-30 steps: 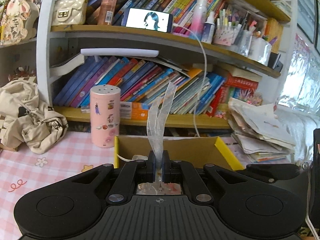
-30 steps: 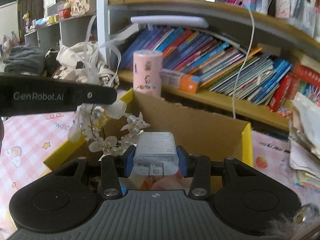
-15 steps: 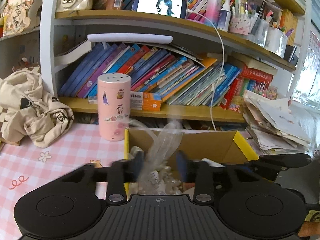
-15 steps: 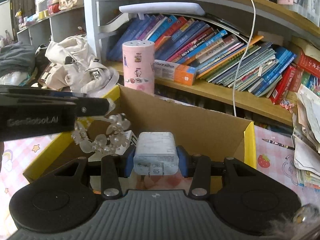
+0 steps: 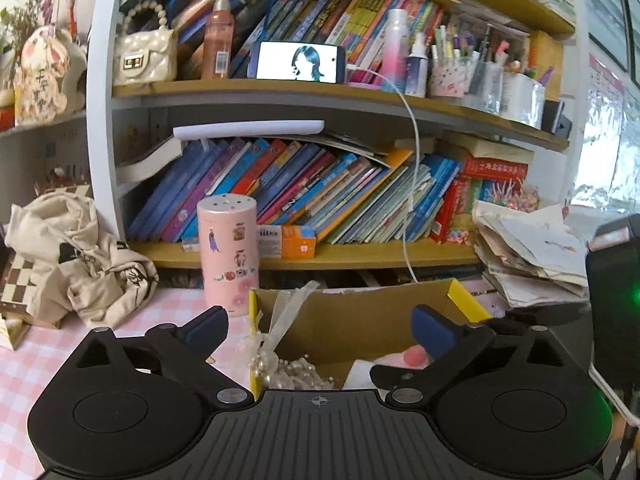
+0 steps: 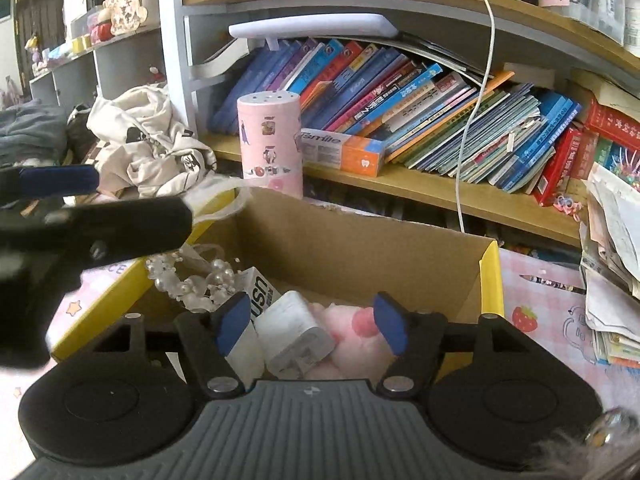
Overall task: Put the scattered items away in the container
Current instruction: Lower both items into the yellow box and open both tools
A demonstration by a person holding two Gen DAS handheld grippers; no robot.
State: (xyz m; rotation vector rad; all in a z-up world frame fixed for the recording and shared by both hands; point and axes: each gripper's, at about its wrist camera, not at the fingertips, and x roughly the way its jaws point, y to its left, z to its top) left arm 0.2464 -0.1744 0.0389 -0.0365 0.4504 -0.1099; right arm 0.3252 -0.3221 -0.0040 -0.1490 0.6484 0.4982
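Pink tin (image 5: 229,254) upright on the checked desk (image 5: 24,364), just before the lower shelf (image 5: 360,254). Leaning books (image 5: 320,196) above, toothpaste box (image 6: 344,152) lying in front. Crumpled cream bag (image 5: 80,256) at left. Lit phone (image 5: 300,62) on the upper shelf, white cable (image 5: 414,184) hanging down. Paper pile (image 5: 528,248) at right.

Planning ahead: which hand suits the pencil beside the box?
Right. The pencil lies past the box's right wall; the right gripper, jaws just opening off the charger between them, is nearer.
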